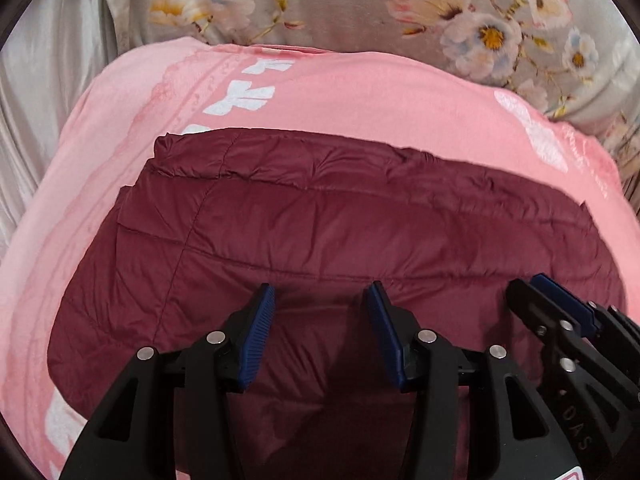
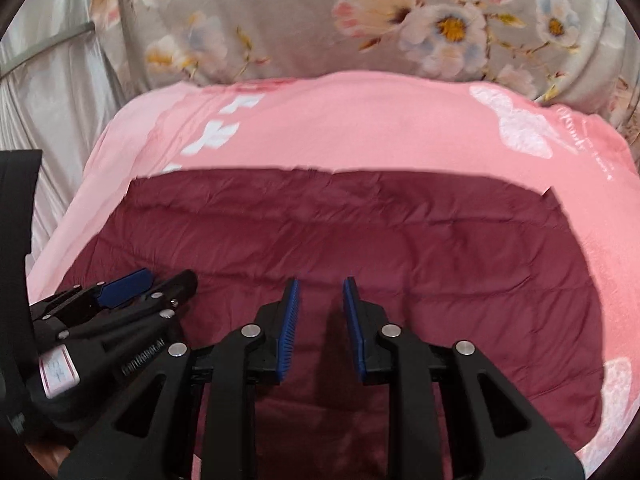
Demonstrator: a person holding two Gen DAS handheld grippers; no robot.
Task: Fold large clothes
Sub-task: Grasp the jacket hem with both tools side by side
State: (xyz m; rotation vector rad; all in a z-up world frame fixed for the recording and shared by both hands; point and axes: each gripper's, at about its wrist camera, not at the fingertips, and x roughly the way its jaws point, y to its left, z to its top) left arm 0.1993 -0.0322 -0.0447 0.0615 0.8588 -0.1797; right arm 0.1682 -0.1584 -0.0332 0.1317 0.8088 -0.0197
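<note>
With both the left claw [image 1: 319, 294] and the right claw [image 2: 321, 286] open and empty above the maroon quilted jacket [image 1: 320, 216], I judge each should pinch its near hem evenly before folding.

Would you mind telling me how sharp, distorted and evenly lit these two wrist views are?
Left wrist view: fairly sharp; quilting on the maroon jacket is crisp, fisheye bows the pink blanket, and the left gripper casts a shadow. Right wrist view: softer, blurred blanket lettering, dark corners, shadow below the right gripper.
</note>
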